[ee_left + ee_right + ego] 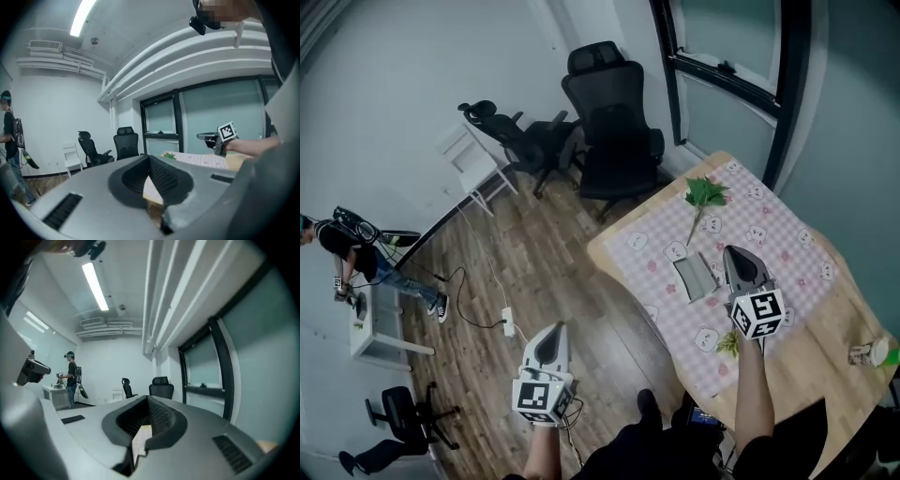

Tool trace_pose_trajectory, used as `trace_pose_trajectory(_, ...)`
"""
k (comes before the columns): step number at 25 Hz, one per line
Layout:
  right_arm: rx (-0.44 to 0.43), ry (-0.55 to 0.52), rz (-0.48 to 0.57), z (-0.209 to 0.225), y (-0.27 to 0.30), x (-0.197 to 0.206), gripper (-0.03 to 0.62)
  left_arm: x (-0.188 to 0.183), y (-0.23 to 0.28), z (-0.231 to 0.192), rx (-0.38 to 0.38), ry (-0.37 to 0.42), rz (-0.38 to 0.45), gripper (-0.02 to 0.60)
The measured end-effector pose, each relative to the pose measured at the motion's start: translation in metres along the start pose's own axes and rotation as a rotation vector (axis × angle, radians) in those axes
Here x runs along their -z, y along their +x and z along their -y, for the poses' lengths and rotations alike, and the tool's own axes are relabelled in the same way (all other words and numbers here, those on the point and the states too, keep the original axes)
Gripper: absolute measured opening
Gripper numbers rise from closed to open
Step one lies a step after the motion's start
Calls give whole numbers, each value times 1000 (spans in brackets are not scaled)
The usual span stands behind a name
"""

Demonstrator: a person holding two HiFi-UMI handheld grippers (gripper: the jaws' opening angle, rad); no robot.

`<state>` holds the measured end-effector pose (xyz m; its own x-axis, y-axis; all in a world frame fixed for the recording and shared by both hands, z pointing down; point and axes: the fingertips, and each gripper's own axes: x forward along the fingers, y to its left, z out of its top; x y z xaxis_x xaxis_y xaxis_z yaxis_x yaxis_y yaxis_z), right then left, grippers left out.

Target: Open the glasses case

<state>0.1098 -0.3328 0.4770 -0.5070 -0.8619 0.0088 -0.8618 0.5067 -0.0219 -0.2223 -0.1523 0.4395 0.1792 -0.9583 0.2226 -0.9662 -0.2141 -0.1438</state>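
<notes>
The person's left gripper (557, 330) hangs near, on the left, pointing roughly level, jaws together and empty. The right gripper (737, 253) is farther out on an outstretched forearm (752, 394), jaws closed too, nothing between them.

I look down on a room with pale walls (384, 84) and a wood-plank floor (544, 272). A tall black chair (614, 131) stands in the far corner beside the dark-framed window (727, 42). A second black chair (525, 141) is just left of it, next to a white chair (467, 157). A wooden table (830, 328) sits near the window, with a pink checked cloth (750, 234) over part of it. A power strip (508, 327) lies on the floor with its cable. At the left a person (352, 251) stands by a white desk (377, 330), and a third black chair (405, 412) is near it. In the left gripper view a strip light (82, 18) glows on the ceiling, and an air unit (45, 45) hangs high on the wall.
</notes>
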Motion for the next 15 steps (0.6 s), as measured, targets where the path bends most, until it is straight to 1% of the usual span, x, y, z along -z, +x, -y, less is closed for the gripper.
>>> trace_pose_trajectory(2,-8,-81,48,-21,-16,-50,15,-7,3,-1,-8,4,26,-2)
trace_pose_trajectory(3,-9,-92,64,-31,-25,-70,16,-9,3,-3,-16,6,37,-2)
trace_pose_trajectory(5,3,-64,98,-49,-46,-101,17,-13,2,-8,-36,3,57,-1)
trace_pose_trajectory(7,4,-35,123,-67,-62,-120,17,-19,1,-13,-46,-6,79,-2)
trace_pose_trajectory(9,6,-44,104,-79,-69,-121,17,-28,0,-15,-45,-6,99,-2)
trace_pose_trajectory(15,29,15,6,-85,-79,-81,16,-38,-1,-11,-24,14,117,-2)
